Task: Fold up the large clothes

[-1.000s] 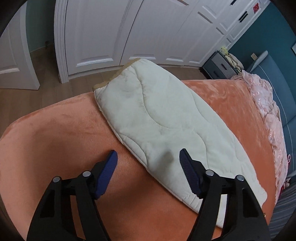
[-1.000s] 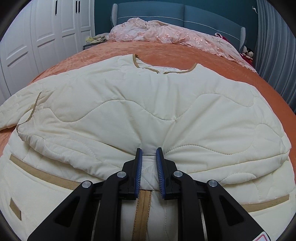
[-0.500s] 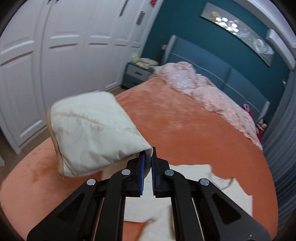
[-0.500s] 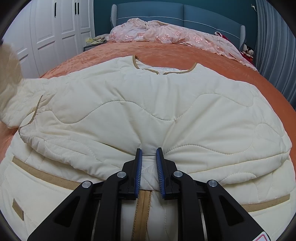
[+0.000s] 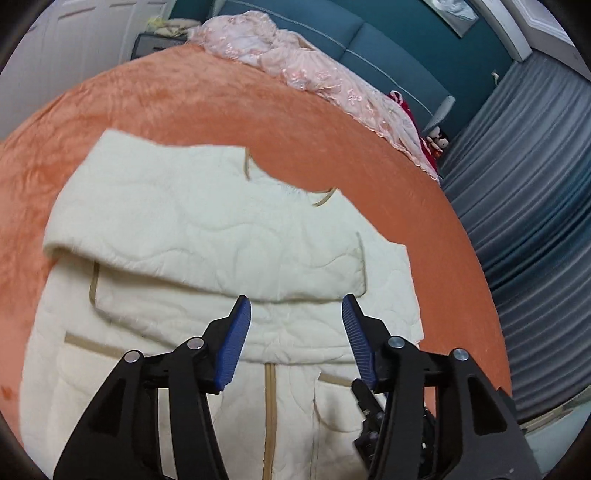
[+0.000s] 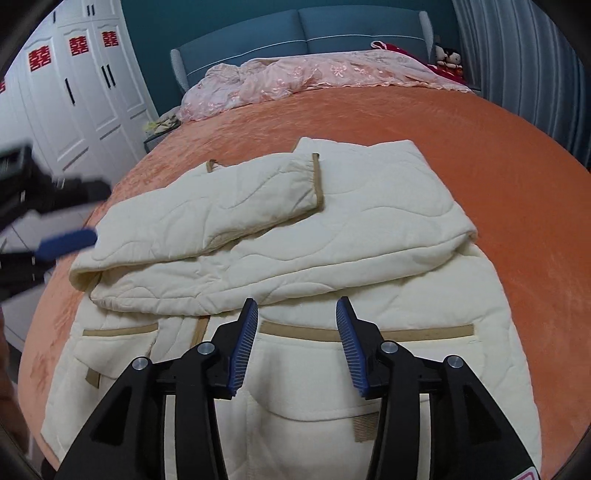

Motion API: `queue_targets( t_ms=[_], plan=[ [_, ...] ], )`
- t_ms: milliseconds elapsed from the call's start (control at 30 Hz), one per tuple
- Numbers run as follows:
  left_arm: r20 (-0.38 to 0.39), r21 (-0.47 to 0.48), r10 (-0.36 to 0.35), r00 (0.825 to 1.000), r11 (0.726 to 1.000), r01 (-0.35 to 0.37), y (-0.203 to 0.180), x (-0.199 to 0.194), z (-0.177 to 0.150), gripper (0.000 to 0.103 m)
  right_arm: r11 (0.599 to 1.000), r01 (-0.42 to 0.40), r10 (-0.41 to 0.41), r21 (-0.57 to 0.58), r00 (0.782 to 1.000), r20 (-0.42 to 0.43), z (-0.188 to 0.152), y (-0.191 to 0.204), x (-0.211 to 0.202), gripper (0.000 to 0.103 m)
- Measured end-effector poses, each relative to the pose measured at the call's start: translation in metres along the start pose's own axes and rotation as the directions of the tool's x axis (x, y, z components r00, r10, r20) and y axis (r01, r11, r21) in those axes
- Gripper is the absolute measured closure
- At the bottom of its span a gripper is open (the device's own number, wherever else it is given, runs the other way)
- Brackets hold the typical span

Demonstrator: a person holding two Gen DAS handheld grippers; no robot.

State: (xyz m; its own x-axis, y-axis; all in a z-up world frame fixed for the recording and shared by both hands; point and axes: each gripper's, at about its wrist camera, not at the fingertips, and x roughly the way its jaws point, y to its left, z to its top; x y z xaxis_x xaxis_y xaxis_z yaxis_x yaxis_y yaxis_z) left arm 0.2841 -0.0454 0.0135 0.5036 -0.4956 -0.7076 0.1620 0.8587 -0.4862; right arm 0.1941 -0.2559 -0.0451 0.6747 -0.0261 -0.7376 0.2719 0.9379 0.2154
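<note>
A cream quilted jacket [image 5: 207, 206] with tan trim lies front up on the orange bed cover [image 5: 184, 96]. Both sleeves are folded across its chest; the upper sleeve [image 6: 229, 206] ends in a tan cuff near the middle. My left gripper [image 5: 295, 328] hovers over the jacket's lower chest, its jaws opening and nothing between them. In the right wrist view my right gripper [image 6: 295, 332] hangs above the jacket [image 6: 369, 236] near its tan pocket bands, jaws opening, with no fabric pinched. The left gripper's blue pad [image 6: 66, 240] shows blurred at the left edge.
Crumpled pink bedding [image 6: 295, 77] lies along the blue headboard [image 6: 295, 29]. White wardrobe doors [image 6: 74, 92] stand to the left, with a dark nightstand [image 5: 155, 40] beside the bed. Grey curtains [image 5: 535, 184] hang on the right. Orange cover [image 6: 461, 140] surrounds the jacket.
The left gripper shut on the outstretched sleeve, swung it over onto the jacket's chest and released it. The right gripper let go of the pinched fold at the front and lifted back.
</note>
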Motion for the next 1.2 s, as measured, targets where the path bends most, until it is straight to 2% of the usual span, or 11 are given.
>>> queue_targets(
  t_ms=[133,367,533,667,800,867,900,933,967,1133,1200],
  plan=[
    [0.017,-0.207,0.053,0.998,0.977,-0.048,0.059,-0.012,-0.008,0.053,0.994,-0.045,0.047,0.101,0.999,-0.012,0.018,-0.016,0.011,0.057],
    [0.077,-0.479,0.115,0.990,0.876,-0.064,0.158,-0.031,0.011,0.053,0.967,-0.106,0.114,0.230,0.993,-0.022,0.058,-0.012,0.049,0.056],
    [0.082,-0.607,0.063,0.995,0.795,0.000,0.197,-0.018,0.011,0.054,0.947,-0.132,0.153,0.292,0.987,-0.051,0.079,-0.003,0.082,0.056],
    [0.122,-0.706,-0.038,0.992,0.699,0.114,0.212,-0.014,0.001,0.054,0.922,-0.151,0.190,0.356,0.979,-0.078,0.082,-0.003,0.100,0.056],
    [0.148,-0.750,-0.045,0.988,0.646,0.142,0.227,-0.013,0.000,0.054,0.901,-0.155,0.202,0.405,0.977,-0.074,0.084,-0.006,0.110,0.055],
    [0.155,-0.761,-0.018,0.988,0.636,0.131,0.233,-0.015,0.003,0.054,0.896,-0.156,0.201,0.417,0.977,-0.068,0.087,-0.007,0.113,0.059],
    [0.156,-0.765,-0.003,0.988,0.632,0.123,0.235,-0.016,0.006,0.055,0.897,-0.157,0.200,0.413,0.978,-0.063,0.089,-0.006,0.114,0.070],
    [0.157,-0.769,0.008,0.988,0.629,0.117,0.237,-0.016,0.008,0.055,0.905,-0.153,0.190,0.397,0.980,-0.055,0.093,-0.005,0.113,0.090],
    [0.150,-0.769,0.018,0.989,0.631,0.105,0.238,-0.015,0.011,0.055,0.915,-0.148,0.176,0.375,0.983,-0.043,0.097,-0.003,0.111,0.100],
    [0.097,-0.733,0.031,0.995,0.678,0.051,0.229,-0.003,0.022,0.055,0.956,-0.119,0.102,0.267,0.992,0.076,0.121,-0.005,0.070,0.102],
    [0.087,-0.722,0.028,0.996,0.690,0.044,0.224,0.001,0.024,0.055,0.958,-0.127,0.113,0.255,0.991,0.070,0.123,-0.012,0.061,0.102]
  ],
)
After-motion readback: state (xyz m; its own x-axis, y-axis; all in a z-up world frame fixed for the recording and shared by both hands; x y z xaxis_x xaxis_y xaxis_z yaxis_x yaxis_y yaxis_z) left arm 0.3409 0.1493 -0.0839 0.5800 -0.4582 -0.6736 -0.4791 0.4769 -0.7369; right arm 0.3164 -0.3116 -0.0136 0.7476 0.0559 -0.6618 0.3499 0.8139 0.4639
